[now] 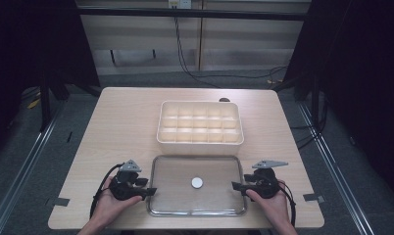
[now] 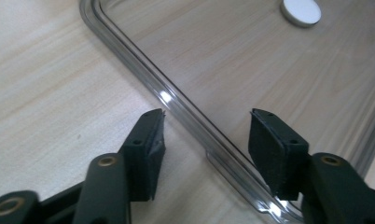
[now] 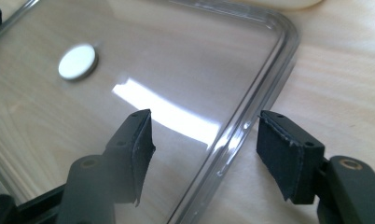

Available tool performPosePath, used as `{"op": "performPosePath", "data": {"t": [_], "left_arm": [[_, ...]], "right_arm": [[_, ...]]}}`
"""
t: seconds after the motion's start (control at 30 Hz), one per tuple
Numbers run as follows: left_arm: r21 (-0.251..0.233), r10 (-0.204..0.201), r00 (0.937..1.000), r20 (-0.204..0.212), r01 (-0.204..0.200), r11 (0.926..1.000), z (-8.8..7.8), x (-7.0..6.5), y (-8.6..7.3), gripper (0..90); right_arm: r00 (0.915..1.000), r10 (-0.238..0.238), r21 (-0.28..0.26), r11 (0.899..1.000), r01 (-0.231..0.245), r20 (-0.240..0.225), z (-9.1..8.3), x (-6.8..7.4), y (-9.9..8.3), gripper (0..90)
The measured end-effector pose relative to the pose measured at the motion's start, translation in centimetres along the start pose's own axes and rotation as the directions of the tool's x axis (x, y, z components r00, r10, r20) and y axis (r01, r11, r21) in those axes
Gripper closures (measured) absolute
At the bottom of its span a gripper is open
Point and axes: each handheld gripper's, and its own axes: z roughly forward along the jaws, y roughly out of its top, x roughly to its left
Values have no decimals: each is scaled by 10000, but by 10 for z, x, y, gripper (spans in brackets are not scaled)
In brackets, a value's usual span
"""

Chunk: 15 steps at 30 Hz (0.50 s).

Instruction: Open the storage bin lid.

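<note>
This looks like a lab or test rig rather than a home. A plain wooden table (image 1: 126, 122) stands alone on grey carpet, black curtains hang beyond its left and right edges, metal rails (image 1: 23, 161) run along the floor, and cables (image 1: 185, 54) trail past its far edge.

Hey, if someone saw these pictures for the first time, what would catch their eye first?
Probably the clear lid lying flat on the table's near side, a small white disc at its middle. The left gripper and right gripper straddle its side edges, jaws open. Behind it sits a cream divided box.
</note>
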Motion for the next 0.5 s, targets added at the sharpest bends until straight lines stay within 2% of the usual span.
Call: {"op": "performPosePath", "data": {"t": [0.03, 0.07, 0.1, 0.2, 0.33, 0.37, 0.43, 0.5], "left_arm": [[37, -157, 9992, 354, 156, 9999, -1, 3, 0, 425], [-26, -296, 9989, 351, 297, 9996, -1, 3, 0, 426], [18, -209, 9997, 108, 209, 9998, -1, 3, 0, 421], [-129, -295, 9995, 125, 296, 9995, -5, 5, 0, 380], [-688, -333, 9994, -105, 325, 9971, -14, 4, -1, 355], [-704, -185, 9997, -186, 172, 9974, -18, 5, -1, 348], [-820, -156, 9996, -233, 136, 9965, -22, 6, -2, 338], [-1344, -209, 9993, -321, 164, 9908, -33, 4, -7, 327]], "right_arm": [[10000, -29, -149, 9999, 29, -10, -1, -1, 0, 349], [10000, 16, -224, 9997, -18, -94, -3, -2, 0, 348], [9998, 1, -300, 9995, -6, -174, -4, -2, 0, 347], [9996, -11, -552, 9985, -5, -293, -7, -3, 0, 338], [9978, -131, -1227, 9924, 50, -650, -16, -2, 0, 316], [9971, -122, -1354, 9908, 20, -745, -20, -2, 0, 305], [9962, -108, -1495, 9888, -22, -862, -24, -2, -1, 289], [9954, -145, -1813, 9834, -29, -945, -34, 0, -4, 252]]}}
